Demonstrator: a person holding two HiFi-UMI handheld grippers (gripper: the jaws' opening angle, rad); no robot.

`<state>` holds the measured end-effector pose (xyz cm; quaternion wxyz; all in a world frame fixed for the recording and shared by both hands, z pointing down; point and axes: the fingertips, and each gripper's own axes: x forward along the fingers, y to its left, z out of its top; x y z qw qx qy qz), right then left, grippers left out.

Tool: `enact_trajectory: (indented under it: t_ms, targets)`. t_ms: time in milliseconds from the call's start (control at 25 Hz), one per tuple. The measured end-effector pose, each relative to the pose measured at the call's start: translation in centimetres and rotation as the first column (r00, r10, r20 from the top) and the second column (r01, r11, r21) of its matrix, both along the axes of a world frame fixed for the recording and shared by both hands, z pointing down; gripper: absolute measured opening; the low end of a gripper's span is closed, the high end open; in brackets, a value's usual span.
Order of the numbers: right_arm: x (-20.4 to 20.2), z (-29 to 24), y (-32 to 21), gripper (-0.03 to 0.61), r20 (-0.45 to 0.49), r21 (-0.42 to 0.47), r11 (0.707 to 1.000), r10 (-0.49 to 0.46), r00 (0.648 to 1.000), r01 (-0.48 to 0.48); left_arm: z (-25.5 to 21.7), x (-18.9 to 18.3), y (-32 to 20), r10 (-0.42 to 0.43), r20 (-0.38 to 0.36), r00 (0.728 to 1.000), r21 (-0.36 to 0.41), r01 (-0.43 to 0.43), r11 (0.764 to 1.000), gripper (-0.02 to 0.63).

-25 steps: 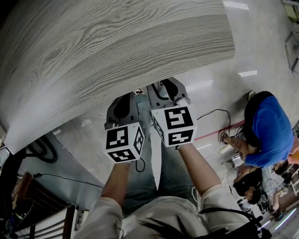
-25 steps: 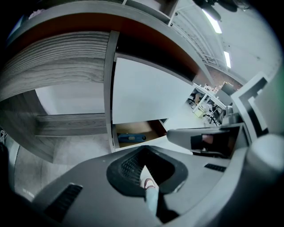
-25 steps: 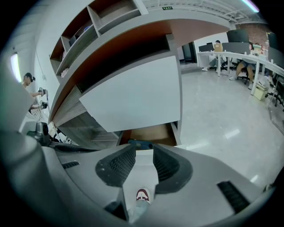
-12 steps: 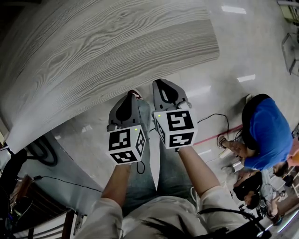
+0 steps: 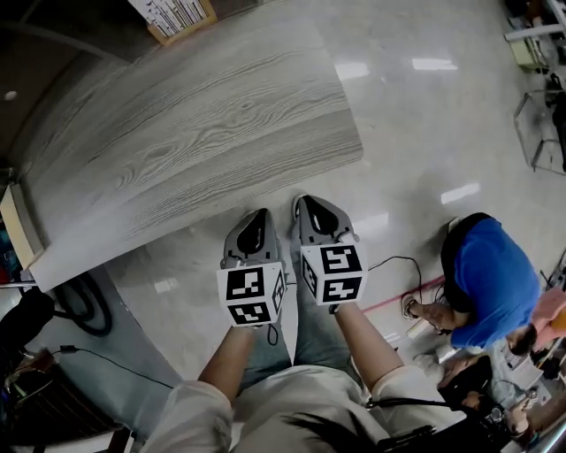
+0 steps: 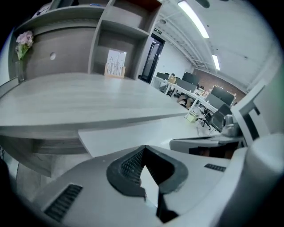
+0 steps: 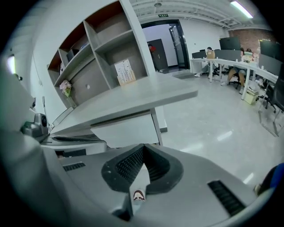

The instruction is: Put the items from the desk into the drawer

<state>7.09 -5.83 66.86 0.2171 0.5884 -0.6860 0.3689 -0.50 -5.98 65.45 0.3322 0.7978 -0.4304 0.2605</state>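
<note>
Table top is cut off at the picture's left. One drawer, only its white front showing, sits under the table edge, ahead of both grippers. Two grippers side by side: left gripper jaws together, empty — right gripper jaws have just been closing, now meeting on nothing.

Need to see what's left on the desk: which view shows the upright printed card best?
The left gripper view: the printed card stands whole and nearly face-on at the back of the desk. The right gripper view shows it whole, but at a slant. The head view catches it from above, cut by the top edge.
</note>
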Motion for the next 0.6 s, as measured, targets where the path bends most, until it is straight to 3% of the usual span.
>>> enact_trajectory:
  t_ms: [320, 600]
  targets:
    - [1.5, -7.0, -0.2, 0.000, -0.013, 0.046, 0.999, -0.028, 1.000, 0.028, -8.4, 1.1, -2.3, 0.007, -0.004, 1.000, 0.096, -0.006, 0.995, -0.003]
    - [2.2, -12.8, -0.9, 0.000, -0.025, 0.096, 0.993, -0.071, 0.997, 0.073, -15.7, 0.5, -4.1, -0.047, -0.007, 0.999, 0.186, 0.047, 0.981, -0.003]
